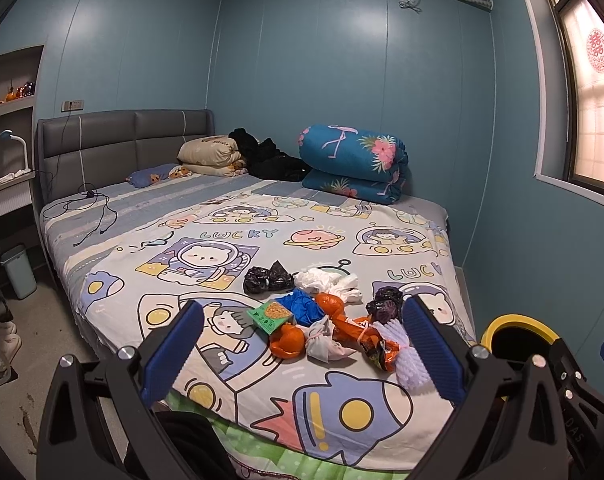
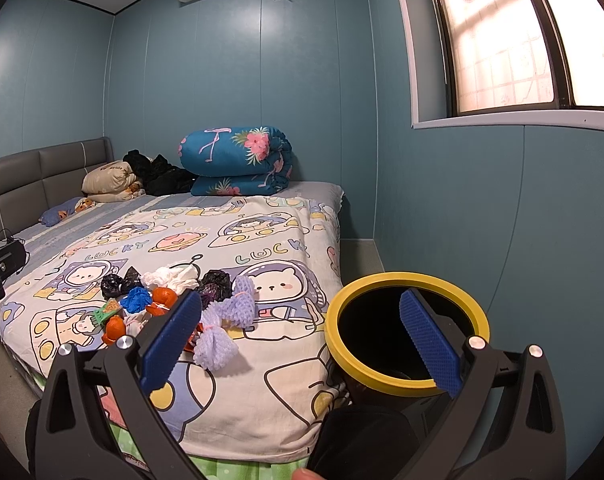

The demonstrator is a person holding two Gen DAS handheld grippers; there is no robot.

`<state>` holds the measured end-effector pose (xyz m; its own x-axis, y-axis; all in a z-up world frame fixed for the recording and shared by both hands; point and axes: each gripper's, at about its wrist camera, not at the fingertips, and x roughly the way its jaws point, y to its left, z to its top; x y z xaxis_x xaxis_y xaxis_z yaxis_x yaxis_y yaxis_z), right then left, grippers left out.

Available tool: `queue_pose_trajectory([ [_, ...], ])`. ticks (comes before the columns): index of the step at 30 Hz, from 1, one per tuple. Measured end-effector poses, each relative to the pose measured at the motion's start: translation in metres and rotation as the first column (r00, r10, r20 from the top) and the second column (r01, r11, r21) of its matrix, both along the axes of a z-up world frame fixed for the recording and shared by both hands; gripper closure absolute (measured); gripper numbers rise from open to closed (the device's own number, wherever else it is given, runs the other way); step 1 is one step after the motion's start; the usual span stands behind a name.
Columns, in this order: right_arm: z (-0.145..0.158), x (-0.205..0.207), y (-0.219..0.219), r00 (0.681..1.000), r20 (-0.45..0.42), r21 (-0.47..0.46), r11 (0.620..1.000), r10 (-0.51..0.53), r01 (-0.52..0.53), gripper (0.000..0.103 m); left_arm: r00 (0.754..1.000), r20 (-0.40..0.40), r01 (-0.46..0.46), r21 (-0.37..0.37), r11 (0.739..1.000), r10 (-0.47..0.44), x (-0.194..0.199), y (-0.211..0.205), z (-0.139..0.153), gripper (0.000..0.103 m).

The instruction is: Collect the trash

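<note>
A heap of trash lies on the cartoon bedsheet (image 1: 230, 248) near the bed's foot: black bags (image 1: 267, 278), white plastic (image 1: 326, 282), a blue bag (image 1: 300, 307), orange bags (image 1: 288, 341), a green packet (image 1: 271, 315), lilac foam netting (image 1: 406, 356). The heap also shows in the right wrist view (image 2: 218, 320). A black bin with a yellow rim (image 2: 406, 380) stands at the bed's right corner. My left gripper (image 1: 302, 354) is open and empty, just short of the heap. My right gripper (image 2: 300, 338) is open and empty, between the heap and the bin.
Rolled flamingo quilt (image 1: 354, 164), pillows (image 1: 212, 156) and dark clothes (image 1: 270, 160) lie at the bed's head. Black cables (image 1: 86, 208) lie on the left side. A small grey-blue bin (image 1: 18, 272) stands on the floor at left by a desk. The blue wall is close on the right.
</note>
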<state>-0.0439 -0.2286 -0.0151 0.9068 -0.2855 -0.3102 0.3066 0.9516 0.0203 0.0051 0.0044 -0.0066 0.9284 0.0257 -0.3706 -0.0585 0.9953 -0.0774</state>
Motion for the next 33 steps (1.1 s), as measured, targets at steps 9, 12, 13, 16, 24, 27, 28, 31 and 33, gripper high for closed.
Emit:
queue_pose_trajectory([
  [9,-0.013,0.013,-0.006,0.999,-0.033,0.022,0.999,0.038,-0.037,0.008,0.998,-0.060,-0.023,-0.049,0.999,0.020,0.028,0.026,-0.014,0.007],
  [12,-0.019,0.025,-0.013,0.993,-0.055,0.082,0.992,0.102,-0.097,0.008,0.995,-0.096,0.002,-0.064,0.998,-0.008,0.041,0.033,-0.023,0.007],
  [13,-0.022,0.029,-0.014,0.990,-0.064,0.105,0.987,0.127,-0.120,0.008,0.994,-0.109,0.012,-0.070,0.997,-0.019,0.046,0.035,-0.027,0.007],
  [16,-0.035,0.042,-0.017,0.978,-0.082,0.143,0.973,0.194,-0.181,0.008,0.987,-0.147,0.048,-0.077,0.996,-0.059,0.060,0.040,-0.041,0.007],
  [24,-0.057,0.065,-0.002,0.896,-0.086,0.113,0.898,0.435,-0.425,0.008,0.963,-0.218,0.148,-0.047,0.988,-0.155,0.085,0.045,-0.077,0.007],
  [27,-0.070,0.078,0.010,0.874,-0.145,0.066,0.886,0.464,-0.459,0.008,0.955,-0.259,0.138,-0.056,0.989,-0.148,0.098,0.050,-0.088,0.007],
  [28,-0.073,0.080,0.012,0.870,-0.156,0.045,0.884,0.467,-0.466,0.008,0.950,-0.270,0.141,-0.080,0.987,-0.158,0.104,0.054,-0.092,0.007],
  [31,-0.083,0.091,0.018,0.858,-0.180,0.003,0.873,0.480,-0.488,0.008,0.937,-0.317,0.127,-0.083,0.988,-0.147,0.123,0.060,-0.105,0.007],
  [33,-0.089,0.103,0.016,0.852,-0.201,0.017,0.872,0.483,-0.490,0.008,0.927,-0.344,0.126,-0.086,0.988,-0.148,0.133,0.064,-0.113,0.007],
])
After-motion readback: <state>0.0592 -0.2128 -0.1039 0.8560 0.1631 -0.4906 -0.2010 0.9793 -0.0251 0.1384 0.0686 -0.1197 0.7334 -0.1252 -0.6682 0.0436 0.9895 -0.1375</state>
